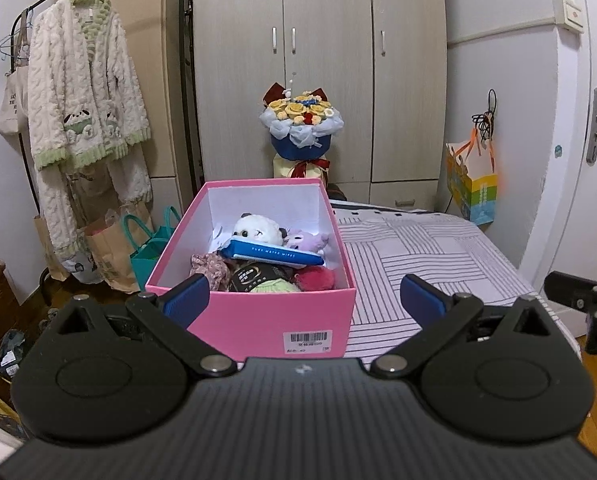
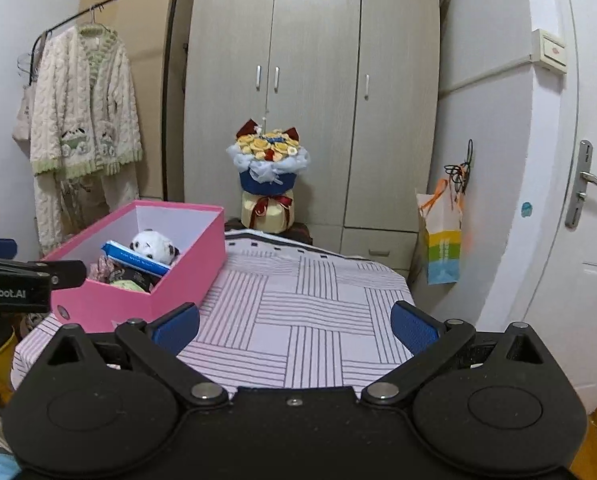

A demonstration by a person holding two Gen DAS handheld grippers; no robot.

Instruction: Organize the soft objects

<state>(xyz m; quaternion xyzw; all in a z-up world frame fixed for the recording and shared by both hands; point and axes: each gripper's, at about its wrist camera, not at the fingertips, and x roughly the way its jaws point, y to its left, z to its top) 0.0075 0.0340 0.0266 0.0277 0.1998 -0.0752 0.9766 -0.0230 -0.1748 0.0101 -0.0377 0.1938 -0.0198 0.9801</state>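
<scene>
While both tongs, left (image 1: 304, 300) and right (image 2: 294, 326), gape empty, the pink box (image 1: 258, 320) of plush toys (image 1: 258, 232) sits at the striped bed's (image 2: 298, 312) left edge; bare bedspread stretches rightward toward the door (image 2: 586, 240).

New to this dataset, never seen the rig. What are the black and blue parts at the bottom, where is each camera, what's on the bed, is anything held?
No robot arm: a person carries two handheld grippers, each with a fisheye camera looking along its two blue-padded fingers. One picture is from the left gripper, the other from the right gripper. Both are open and hold nothing. On the striped bed cover stands an open pink box holding a panda plush, a purple plush, a blue wipes pack and other soft things.
</scene>
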